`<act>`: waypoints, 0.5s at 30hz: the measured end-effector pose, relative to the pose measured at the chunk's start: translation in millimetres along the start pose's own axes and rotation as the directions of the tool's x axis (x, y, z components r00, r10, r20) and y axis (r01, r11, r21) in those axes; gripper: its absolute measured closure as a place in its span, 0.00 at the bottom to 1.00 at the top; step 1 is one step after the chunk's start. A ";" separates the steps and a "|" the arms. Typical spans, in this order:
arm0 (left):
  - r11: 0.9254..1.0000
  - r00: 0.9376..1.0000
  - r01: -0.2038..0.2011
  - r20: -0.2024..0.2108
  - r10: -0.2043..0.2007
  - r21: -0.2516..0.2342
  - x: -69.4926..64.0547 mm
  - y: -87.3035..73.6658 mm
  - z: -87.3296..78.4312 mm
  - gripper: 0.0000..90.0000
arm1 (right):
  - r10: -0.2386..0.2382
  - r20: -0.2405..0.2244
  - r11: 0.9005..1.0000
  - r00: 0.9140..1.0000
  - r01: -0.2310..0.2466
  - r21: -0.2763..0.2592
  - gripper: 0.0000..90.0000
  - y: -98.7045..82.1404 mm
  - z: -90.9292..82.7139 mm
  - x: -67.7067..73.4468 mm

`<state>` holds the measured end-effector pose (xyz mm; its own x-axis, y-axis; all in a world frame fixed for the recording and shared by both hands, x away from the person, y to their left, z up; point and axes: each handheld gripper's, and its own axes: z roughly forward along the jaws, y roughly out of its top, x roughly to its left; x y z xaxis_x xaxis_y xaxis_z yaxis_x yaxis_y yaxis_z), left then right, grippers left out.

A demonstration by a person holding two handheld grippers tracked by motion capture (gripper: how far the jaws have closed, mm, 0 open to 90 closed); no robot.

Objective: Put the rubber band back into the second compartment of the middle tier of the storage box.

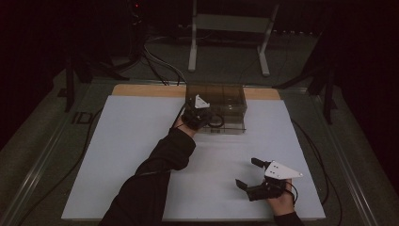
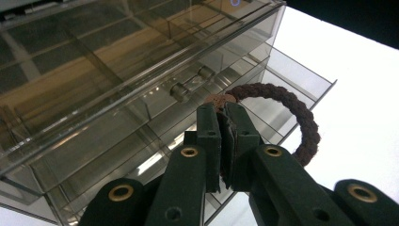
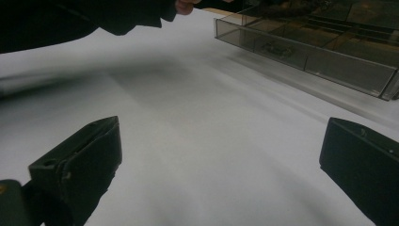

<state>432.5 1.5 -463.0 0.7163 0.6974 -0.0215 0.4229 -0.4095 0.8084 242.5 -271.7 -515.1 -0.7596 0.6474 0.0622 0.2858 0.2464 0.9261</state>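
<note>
A smoky clear plastic drawer box (image 1: 221, 101) stands at the table's far middle, its lower drawer (image 2: 263, 89) pulled out. My left gripper (image 2: 225, 107) is shut on a dark brown braided ring (image 2: 301, 117), holding it just above the open drawer's compartments. In the high view that gripper (image 1: 200, 115) sits at the box's front left. My right gripper (image 1: 247, 173) rests low at the near right of the white table, jaws wide apart with nothing between them (image 3: 221, 155).
The white tabletop (image 1: 141, 155) spreads wide to the left and in front of the box. A wooden strip (image 1: 141, 90) edges the far side. Cables (image 1: 84, 146) trail along the floor at both sides, and a white metal stand (image 1: 226, 28) is behind.
</note>
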 end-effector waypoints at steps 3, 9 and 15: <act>1.000 1.000 0.009 -0.009 -0.009 0.008 1.5 -0.6 4.1 0.97 | -0.004 0.001 1.000 1.000 0.004 -0.004 0.00 0.2 -0.1 0.1; 1.000 1.000 0.021 -0.020 -0.020 0.018 5.8 -3.8 13.1 0.97 | -0.004 0.001 1.000 1.000 0.004 -0.005 0.00 0.2 -0.3 0.1; 0.999 0.999 0.007 -0.032 -0.006 0.035 5.1 -5.2 20.8 0.97 | 0.000 0.002 1.000 1.000 0.000 -0.005 0.00 0.2 -0.9 -0.2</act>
<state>445.5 -5.1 -479.5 0.6959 0.7181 -0.0078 0.4472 -0.4248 0.7871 242.2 -272.5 -514.6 -0.7585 0.6487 0.0615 0.2829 0.2428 0.9279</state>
